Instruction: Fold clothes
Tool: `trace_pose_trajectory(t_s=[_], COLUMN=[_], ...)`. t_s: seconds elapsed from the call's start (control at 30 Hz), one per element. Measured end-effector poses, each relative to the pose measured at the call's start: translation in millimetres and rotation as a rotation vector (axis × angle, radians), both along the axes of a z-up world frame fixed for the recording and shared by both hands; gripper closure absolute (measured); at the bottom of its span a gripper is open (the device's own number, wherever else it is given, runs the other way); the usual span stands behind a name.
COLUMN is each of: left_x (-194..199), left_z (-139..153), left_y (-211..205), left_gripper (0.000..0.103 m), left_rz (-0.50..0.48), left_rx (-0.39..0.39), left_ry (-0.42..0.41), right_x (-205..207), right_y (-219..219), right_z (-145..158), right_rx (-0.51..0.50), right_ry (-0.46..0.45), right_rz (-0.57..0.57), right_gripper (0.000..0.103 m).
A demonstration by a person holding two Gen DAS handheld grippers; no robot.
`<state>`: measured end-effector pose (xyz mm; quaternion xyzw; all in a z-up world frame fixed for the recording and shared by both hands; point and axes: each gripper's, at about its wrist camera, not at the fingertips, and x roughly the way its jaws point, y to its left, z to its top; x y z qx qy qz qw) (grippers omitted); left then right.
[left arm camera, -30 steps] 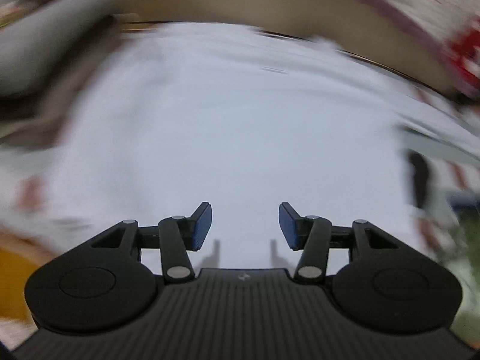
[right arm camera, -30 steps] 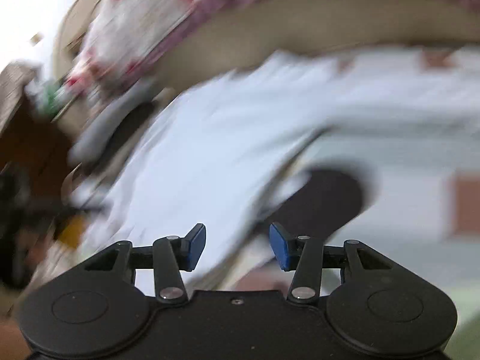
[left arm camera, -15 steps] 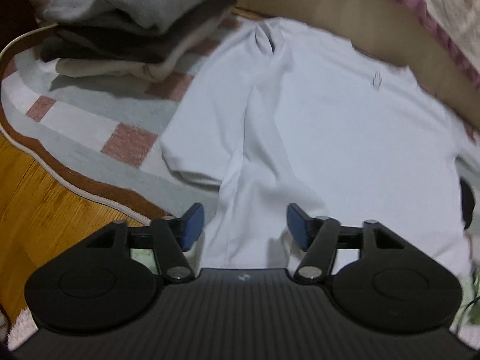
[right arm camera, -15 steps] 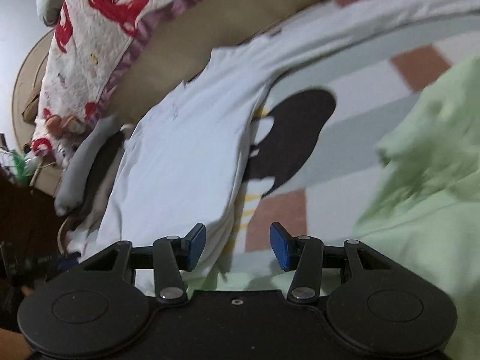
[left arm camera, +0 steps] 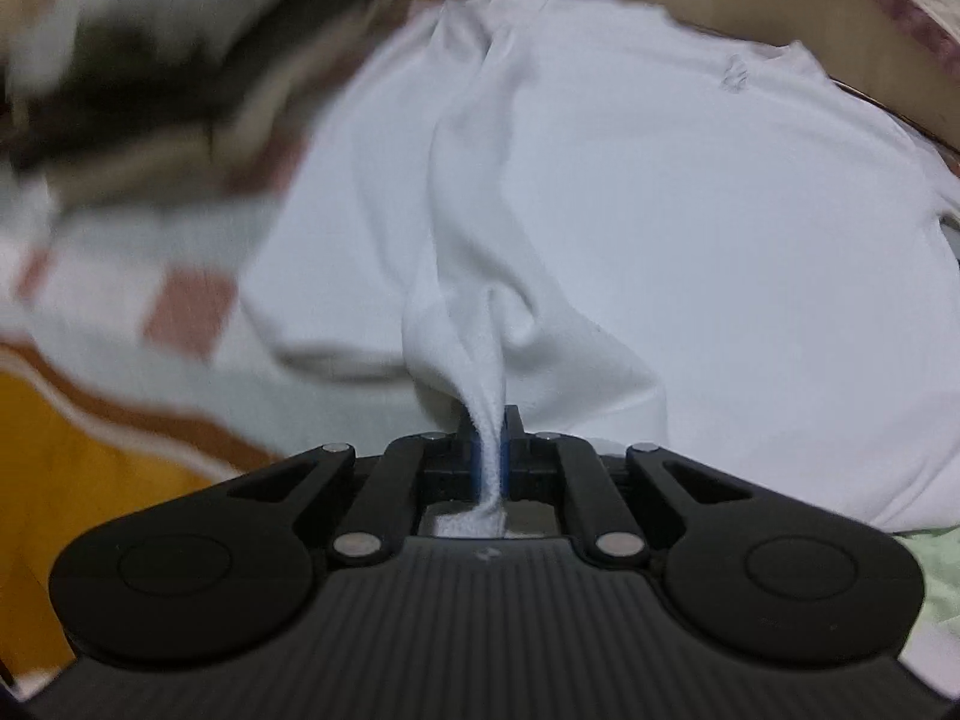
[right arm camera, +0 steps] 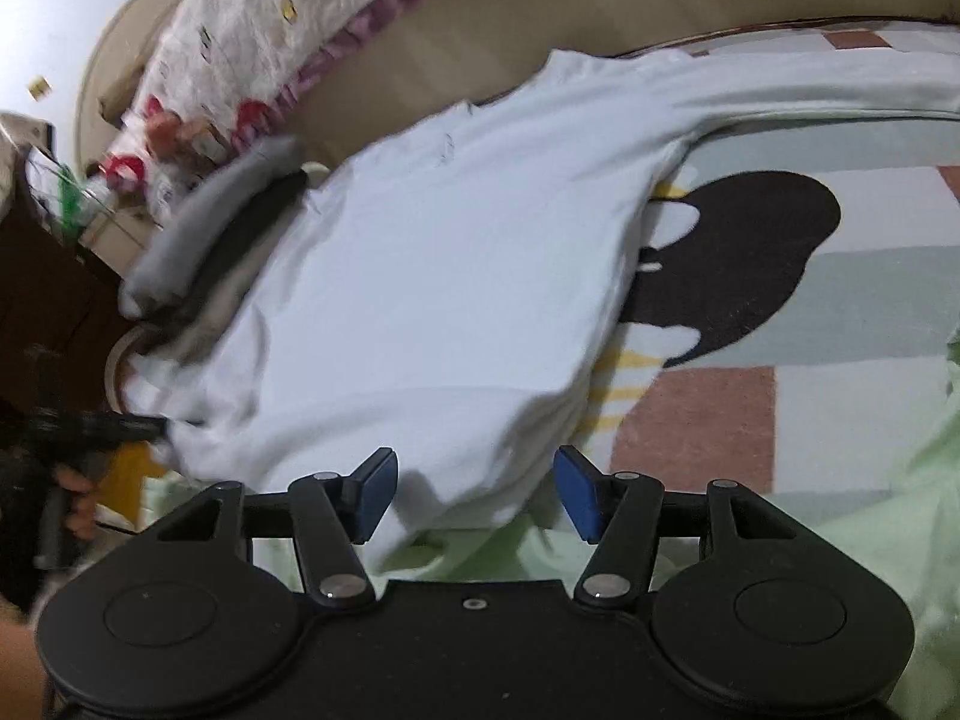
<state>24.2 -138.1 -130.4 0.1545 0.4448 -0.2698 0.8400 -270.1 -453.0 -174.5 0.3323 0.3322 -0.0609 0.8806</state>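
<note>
A stack of folded clothes [left arm camera: 180,78] blocks the rug's [right arm camera: 870,300] left edge, the bed's side panel [right arm camera: 600,24] walls the far edge, while the rug's right part lies open.

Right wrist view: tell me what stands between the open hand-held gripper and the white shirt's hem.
Nothing visible does. The right hand-held gripper, its jaws opening, has the white shirt hem corner just ahead between the pads, lying over a light green garment.

Checked rug [right arm camera: 852,276] (pink, grey, white squares) over orange wood floor [left arm camera: 54,456]; patterned quilt [right arm camera: 240,30] behind.
</note>
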Motion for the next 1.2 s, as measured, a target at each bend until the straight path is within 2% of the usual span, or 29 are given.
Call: trace_pose_trajectory(t_s=[0.03, 0.13, 0.2, 0.3, 0.37, 0.43, 0.53, 0.63, 0.7, 0.77, 0.8, 0.87, 0.9, 0.97, 1.07, 1.17, 1.2], left_x=[-2, 5, 17, 42, 60, 75, 96, 112, 110, 107, 104, 103, 104, 110, 119, 121, 119], left_z=[6, 21, 30, 30, 26, 17, -7, -23, -26, -29, -30, -29, -28, -28, -33, -34, -33], left_y=[-2, -7, -8, -9, -9, -9, -8, -8, -8, -10, -8, 0, 5, 14, 22, 20, 19], left_gripper=[0.097, 0.098, 0.098, 0.098, 0.098, 0.098, 0.098, 0.098, 0.098, 0.098, 0.098, 0.098, 0.098, 0.098, 0.098, 0.098, 0.098], left_rz=[-0.012, -0.063, -0.071, -0.046, -0.020, 0.018, 0.066, 0.101, 0.093, 0.081, 0.072, 0.076, 0.082, 0.107, 0.164, 0.178, 0.174], left_rx=[-0.011, -0.030, -0.078, -0.188, -0.266, -0.331, -0.389, -0.390, -0.342, -0.249, -0.252, -0.274, -0.294, -0.333, -0.376, -0.385, -0.384], left_ry=[-0.039, -0.142, -0.144, -0.099, -0.060, -0.019, 0.037, 0.088, 0.069, 0.035, 0.031, 0.042, 0.050, 0.070, 0.115, 0.108, 0.096], right_x=[3, 12, 20, 43, 57, 62, 64, 83, 105, 121, 124, 127, 125, 114, 82, 48, 42], right_y=[0, -9, -20, -36, -38, -28, -16, -27, -36, -48, -52, -55, -51, -43, -32, -8, 3], right_z=[-2, -1, 5, 20, 30, 39, 43, 33, 26, 20, 18, 16, 17, 22, 32, 34, 31], right_rx=[-0.010, -0.012, -0.020, -0.098, -0.111, -0.150, -0.268, -0.339, -0.438, -0.404, -0.361, -0.290, -0.280, -0.253, -0.231, -0.314, -0.381], right_ry=[0.005, -0.036, -0.073, -0.052, -0.022, 0.003, 0.009, 0.009, 0.051, 0.080, 0.085, 0.076, 0.056, 0.007, -0.047, -0.033, -0.002], right_rz=[-0.002, -0.003, -0.028, -0.061, -0.070, -0.078, -0.122, -0.108, -0.112, -0.129, -0.152, -0.179, -0.157, -0.097, -0.033, 0.093, 0.139], right_gripper=[0.042, 0.098, 0.098, 0.098, 0.098, 0.098, 0.098, 0.099, 0.099, 0.098, 0.098, 0.089, 0.086, 0.060, 0.057, 0.057, 0.057])
